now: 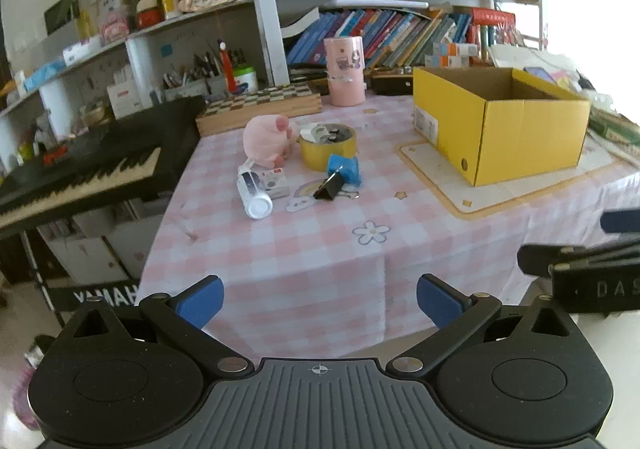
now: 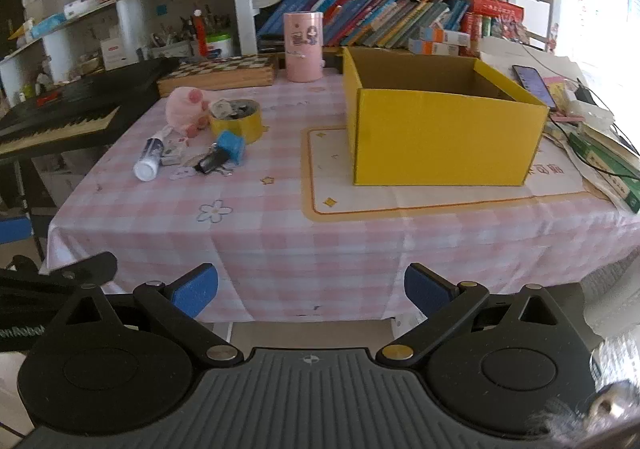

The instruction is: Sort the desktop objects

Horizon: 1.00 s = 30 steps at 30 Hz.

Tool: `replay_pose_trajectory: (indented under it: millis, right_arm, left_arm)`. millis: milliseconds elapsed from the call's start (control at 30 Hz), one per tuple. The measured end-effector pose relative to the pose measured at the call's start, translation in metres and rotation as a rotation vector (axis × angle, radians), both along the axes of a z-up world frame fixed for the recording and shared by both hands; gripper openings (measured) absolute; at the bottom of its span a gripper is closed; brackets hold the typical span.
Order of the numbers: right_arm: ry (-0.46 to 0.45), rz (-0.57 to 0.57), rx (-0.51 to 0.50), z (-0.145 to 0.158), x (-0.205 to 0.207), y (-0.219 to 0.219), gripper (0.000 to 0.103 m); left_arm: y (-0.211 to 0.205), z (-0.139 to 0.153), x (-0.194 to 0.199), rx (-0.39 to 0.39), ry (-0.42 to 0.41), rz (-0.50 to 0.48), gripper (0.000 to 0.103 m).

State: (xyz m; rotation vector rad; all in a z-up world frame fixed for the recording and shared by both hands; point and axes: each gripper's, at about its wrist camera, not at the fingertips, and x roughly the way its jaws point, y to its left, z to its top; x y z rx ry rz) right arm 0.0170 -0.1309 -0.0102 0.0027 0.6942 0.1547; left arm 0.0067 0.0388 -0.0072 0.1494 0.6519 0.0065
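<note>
A cluster of small objects lies on the pink checked tablecloth: a pink plush toy, a yellow tape roll, a blue object, a black binder clip, a white tube and a small card box. An open yellow cardboard box stands to the right on a mat. The same cluster and yellow box show in the right wrist view. My left gripper is open and empty, in front of the table edge. My right gripper is open and empty, also short of the table.
A pink cylinder and a wooden chessboard box stand at the table's back. A keyboard piano is to the left. Bookshelves fill the background. A phone, cables and books lie right of the yellow box.
</note>
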Motion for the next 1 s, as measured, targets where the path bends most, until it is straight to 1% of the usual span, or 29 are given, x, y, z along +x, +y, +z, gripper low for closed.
replay_pose_trajectory:
  millis: [167, 533, 700, 1000]
  right_arm:
    - [0.007, 0.023, 0.020, 0.002, 0.003, 0.007, 0.101]
    - [-0.001, 0.096, -0.001, 0.008, 0.014, 0.032, 0.101]
    - [0.007, 0.128, -0.006, 0.006, 0.021, 0.043, 0.101]
    - [0.037, 0.182, -0.015, 0.000, 0.043, 0.056, 0.101]
  left_arm:
    - [0.013, 0.000, -0.002, -0.025, 0.012, 0.010, 0.103]
    - [0.035, 0.000, -0.005, -0.048, 0.013, 0.083, 0.103]
    - [0.040, -0.002, -0.004, -0.025, 0.022, 0.117, 0.103]
    - [0.054, -0.008, 0.010, -0.051, 0.046, 0.172, 0.103]
